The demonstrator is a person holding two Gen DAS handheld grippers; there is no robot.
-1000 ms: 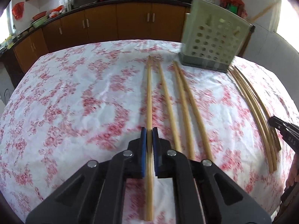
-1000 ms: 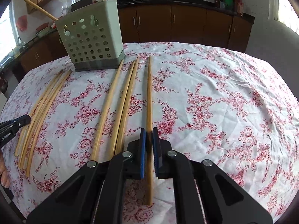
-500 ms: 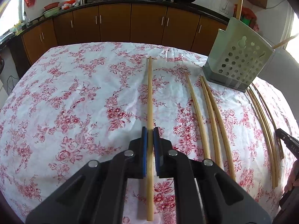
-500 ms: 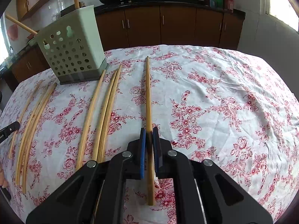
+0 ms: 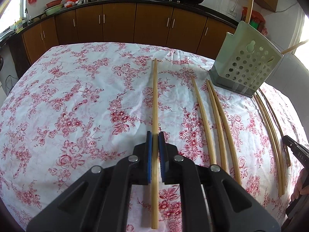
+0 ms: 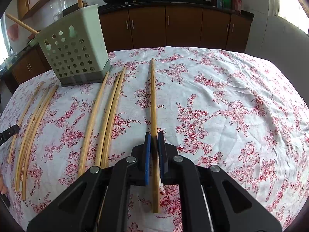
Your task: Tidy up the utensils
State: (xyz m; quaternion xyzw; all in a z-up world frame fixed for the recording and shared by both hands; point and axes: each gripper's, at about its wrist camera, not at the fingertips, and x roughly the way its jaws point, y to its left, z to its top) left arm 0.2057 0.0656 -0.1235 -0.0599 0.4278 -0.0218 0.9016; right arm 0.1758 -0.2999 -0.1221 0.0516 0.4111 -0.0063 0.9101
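Each chopstick's middle is hidden between blue pads: the left gripper (image 5: 155, 139) grasps a chopstick (image 5: 154, 96) and the right gripper (image 6: 154, 140) another chopstick (image 6: 153, 96) over the table (image 6: 241, 106), the holder (image 5: 245, 65) now farther right in the left view.

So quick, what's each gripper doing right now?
Left gripper: closed on a chopstick.
Right gripper: closed on another chopstick.

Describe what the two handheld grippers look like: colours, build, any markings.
Both are alike. The left gripper and right gripper each have matte black angular plastic linkage arms with triangular cut-outs, joined by round silver pins. Each finger ends in a flat blue pad. Seen from the left wrist camera, the right gripper's black finger carries small white lettering, too small to read fully. No cables or sleeves show.
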